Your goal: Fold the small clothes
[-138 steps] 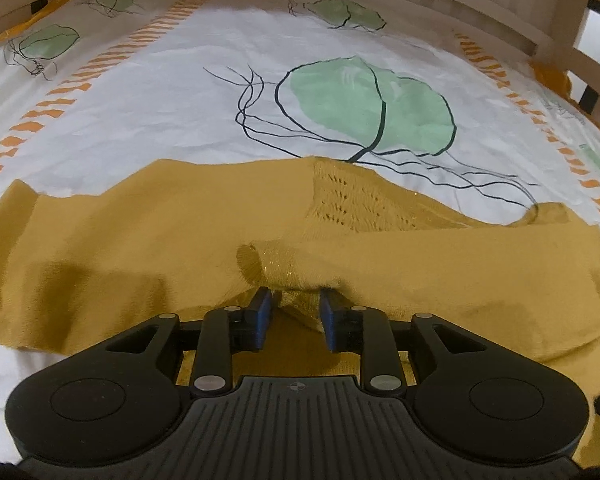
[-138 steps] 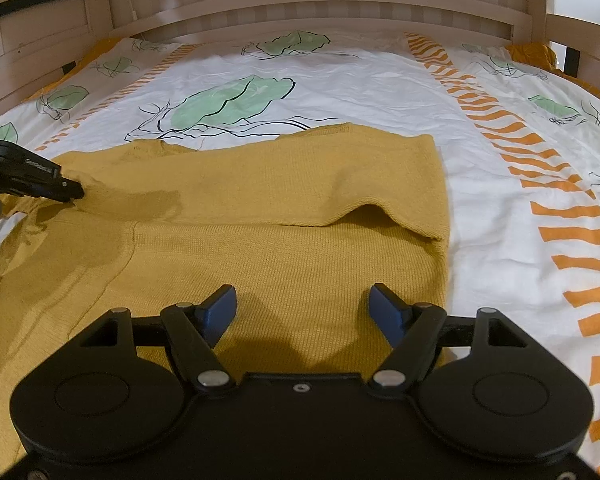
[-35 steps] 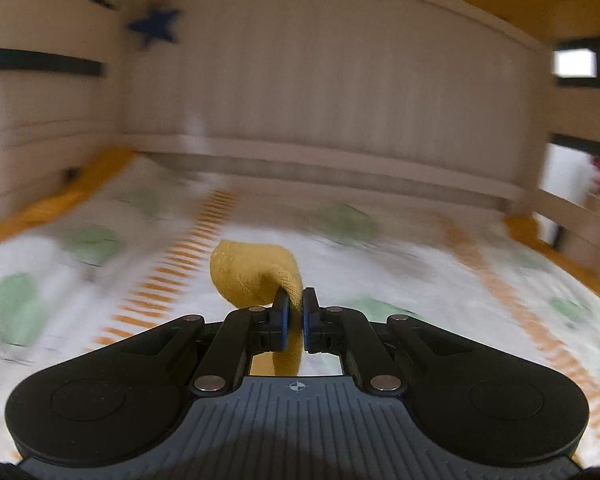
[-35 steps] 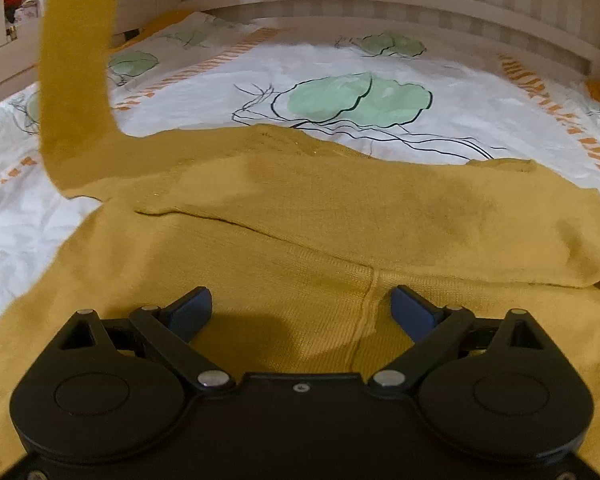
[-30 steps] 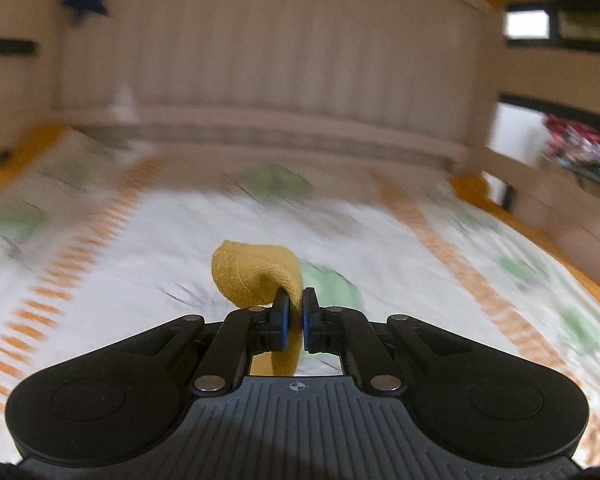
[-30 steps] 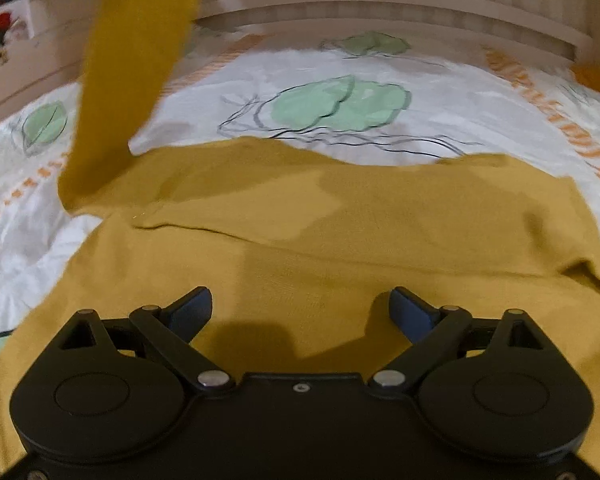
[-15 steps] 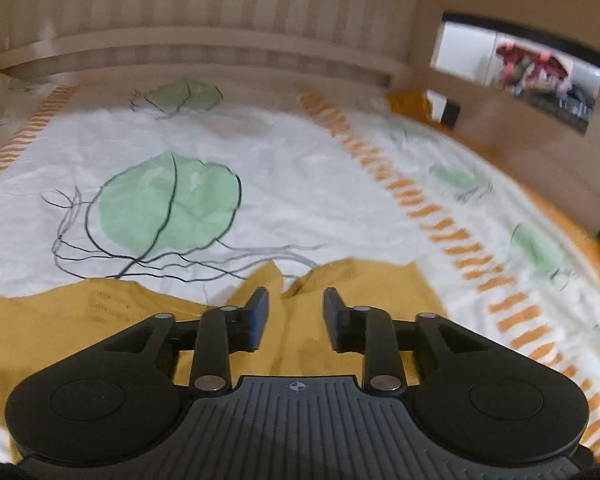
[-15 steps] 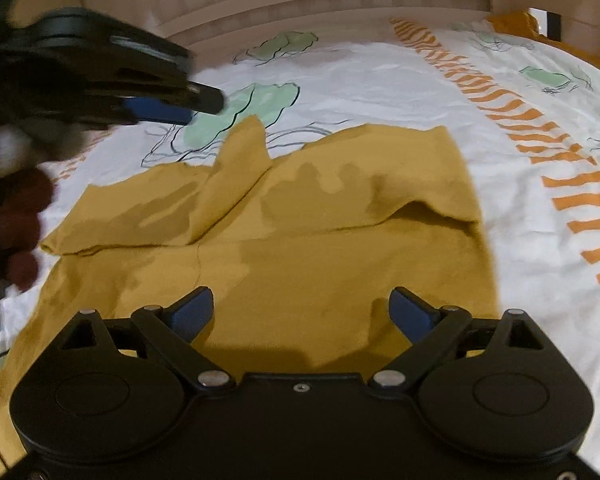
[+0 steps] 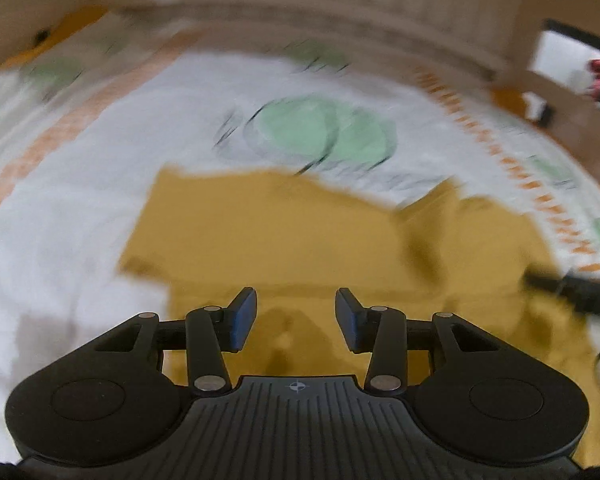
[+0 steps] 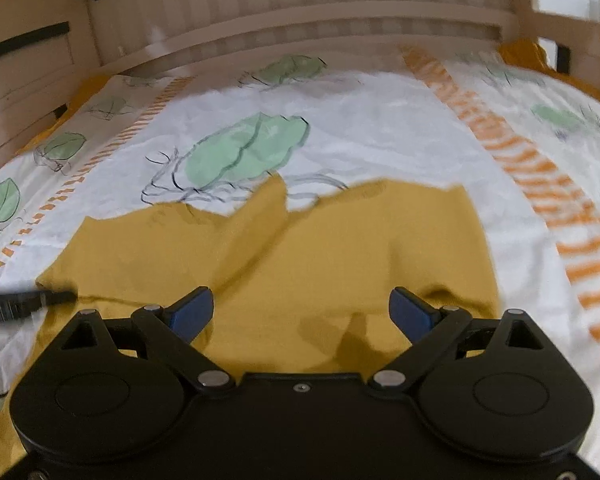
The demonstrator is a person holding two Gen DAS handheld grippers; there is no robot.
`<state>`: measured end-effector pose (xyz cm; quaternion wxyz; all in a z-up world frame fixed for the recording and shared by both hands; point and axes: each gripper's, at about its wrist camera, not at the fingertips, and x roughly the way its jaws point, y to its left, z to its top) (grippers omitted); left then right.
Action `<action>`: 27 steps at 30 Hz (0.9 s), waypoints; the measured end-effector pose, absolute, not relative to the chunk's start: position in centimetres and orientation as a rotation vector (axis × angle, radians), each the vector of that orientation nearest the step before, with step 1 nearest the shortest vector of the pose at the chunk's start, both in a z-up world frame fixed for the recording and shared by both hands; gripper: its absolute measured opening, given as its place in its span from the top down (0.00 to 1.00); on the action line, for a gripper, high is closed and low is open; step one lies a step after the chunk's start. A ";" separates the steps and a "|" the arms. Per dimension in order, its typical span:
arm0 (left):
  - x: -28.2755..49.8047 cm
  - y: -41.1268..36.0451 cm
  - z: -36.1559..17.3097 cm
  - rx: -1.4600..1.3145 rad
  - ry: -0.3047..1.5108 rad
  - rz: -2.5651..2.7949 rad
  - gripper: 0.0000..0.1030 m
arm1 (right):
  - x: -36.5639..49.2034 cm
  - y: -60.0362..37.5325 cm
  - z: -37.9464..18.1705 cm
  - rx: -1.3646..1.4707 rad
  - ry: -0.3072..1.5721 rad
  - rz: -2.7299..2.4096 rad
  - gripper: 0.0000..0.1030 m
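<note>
A mustard sweater (image 10: 340, 264) lies spread on the bed (image 10: 380, 128), over a white cover printed with green leaves and orange dashed stripes. One sleeve (image 10: 256, 232) is folded in across the body and runs up at a slant, its cuff reaching just past the far edge of the garment onto the cover. A shallow fold dents the cloth near the right edge.

The left claw (image 9: 296, 318) hangs over the near part of the sweater, its jaws opening, blue pads apart with nothing between them; only the knit below shows through the gap. The left view is smeared by motion, so fine detail of the cloth there cannot be made out. The tip of this claw also shows at the left edge of the right view, at the sweater's left edge.

The right claw (image 10: 302, 312) is spread wide above the near hem, empty, its pads clear of the cloth. Its dark tip enters the left view from the right.

A wooden headboard (image 10: 300, 4) rises behind the bed.
</note>
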<state>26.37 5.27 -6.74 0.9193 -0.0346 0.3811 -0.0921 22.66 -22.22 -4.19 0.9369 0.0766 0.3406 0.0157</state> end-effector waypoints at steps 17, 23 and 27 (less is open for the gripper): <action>26.0 6.1 -11.4 -0.047 0.826 -0.140 0.57 | 29.9 -17.4 -7.8 -0.149 0.793 -0.081 0.34; 25.8 5.5 -11.5 -0.002 0.824 -0.132 0.57 | 27.2 -24.9 -6.1 0.085 0.772 -0.201 0.34; 25.8 5.5 -11.5 0.001 0.823 -0.131 0.57 | 26.2 -27.5 -5.3 0.199 0.740 -0.099 0.34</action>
